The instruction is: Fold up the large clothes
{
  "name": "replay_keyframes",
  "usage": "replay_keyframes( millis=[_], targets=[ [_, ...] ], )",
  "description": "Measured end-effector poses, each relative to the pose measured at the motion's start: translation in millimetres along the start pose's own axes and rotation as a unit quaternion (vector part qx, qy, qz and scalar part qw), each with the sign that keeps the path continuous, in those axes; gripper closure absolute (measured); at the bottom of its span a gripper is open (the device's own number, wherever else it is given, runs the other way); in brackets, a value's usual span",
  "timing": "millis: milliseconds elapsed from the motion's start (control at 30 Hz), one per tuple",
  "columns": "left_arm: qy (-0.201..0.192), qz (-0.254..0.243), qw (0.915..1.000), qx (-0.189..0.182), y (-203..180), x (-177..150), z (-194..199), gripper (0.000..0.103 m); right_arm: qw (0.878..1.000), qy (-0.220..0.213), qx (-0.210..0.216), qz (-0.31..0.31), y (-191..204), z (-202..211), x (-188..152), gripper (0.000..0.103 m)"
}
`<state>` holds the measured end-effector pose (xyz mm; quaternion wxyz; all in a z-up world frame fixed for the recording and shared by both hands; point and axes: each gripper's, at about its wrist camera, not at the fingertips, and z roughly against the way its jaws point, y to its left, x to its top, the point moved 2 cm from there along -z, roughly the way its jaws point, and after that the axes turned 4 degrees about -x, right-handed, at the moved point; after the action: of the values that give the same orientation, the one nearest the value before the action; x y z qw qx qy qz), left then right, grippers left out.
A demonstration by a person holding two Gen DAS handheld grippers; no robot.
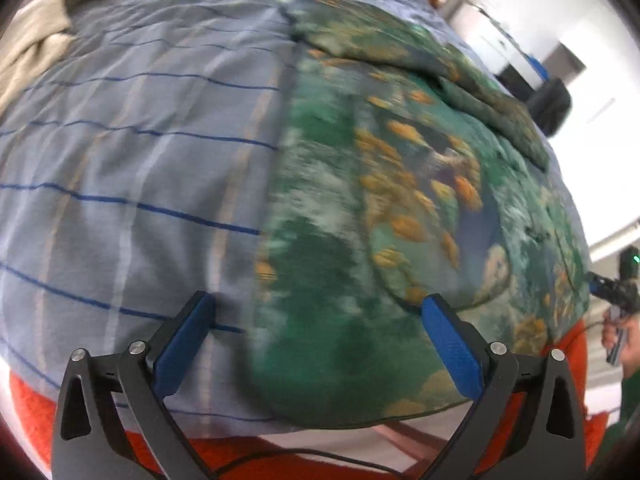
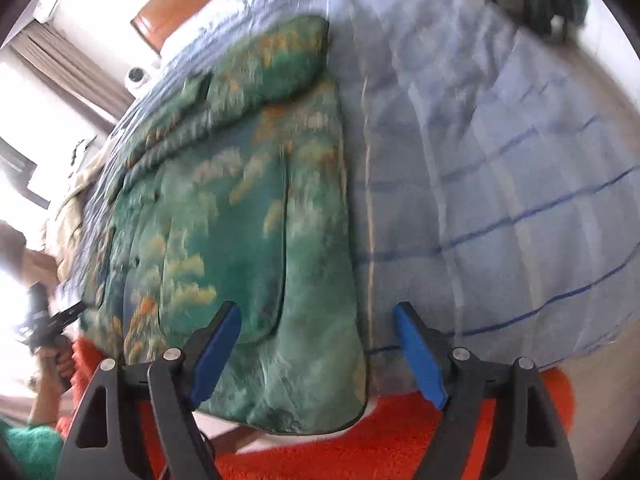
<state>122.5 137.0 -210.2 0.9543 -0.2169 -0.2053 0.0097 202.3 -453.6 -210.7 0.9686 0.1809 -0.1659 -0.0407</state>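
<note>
Garment: green shirt (image 1: 340, 240) with orange-yellow print, spread flat on my striped bed (image 1: 140, 152).
Axis: lengthwise, running away from me.
Left tongs (image 1: 320, 340): wide open, empty.
Right tongs (image 2: 318, 346): wide open, empty.

The garment (image 1: 380, 208) lies spread on the bedsheet (image 1: 140, 160), apparently overhanging its near edge.

Bright daylight is admitted from a blown-out window (image 2: 24, 128) left of the green garment (image 2: 240, 208). Motion blur is smeared across the garment and the striped bedsheet (image 1: 132, 152). Fisheye bending and dark vignetting are seen at all edges.
</note>
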Motion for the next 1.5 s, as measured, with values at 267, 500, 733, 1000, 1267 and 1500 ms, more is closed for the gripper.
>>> replay_keyframes(
  millis=[267,500,733,1000,1267,1500],
  targets=[
    [0.042,-0.001,0.9991,-0.006,-20.2,-3.1,-5.1,0.078,0.994,0.030,0.103,0.031,29.1,-10.5,-10.7,0.082],
    [-0.007,0.025,0.9984,-0.050,-34.9,19.4,45.5,0.094,0.991,-0.010,0.123,0.053,58.8,26.1,9.0,0.089],
    [-0.012,0.012,0.9988,-0.046,-44.7,10.3,58.7,0.094,0.987,-0.027,0.145,0.061,69.4,66.2,4.3,0.091],
    [0.024,0.066,0.9936,-0.089,-23.6,-21.4,101.1,0.094,0.985,0.009,0.174,-0.003,53.7,96.2,-57.8,0.091],
    [-0.159,0.053,0.9709,-0.171,-31.1,106.3,147.9,0.094,0.960,-0.104,0.257,-0.046,66.0,120.7,45.0,0.091],
    [-0.177,0.063,0.9762,-0.108,-11.9,241.9,33.1,0.086,0.958,-0.154,0.213,-0.109,37.8,7.9,199.0,0.091]
  ],
)
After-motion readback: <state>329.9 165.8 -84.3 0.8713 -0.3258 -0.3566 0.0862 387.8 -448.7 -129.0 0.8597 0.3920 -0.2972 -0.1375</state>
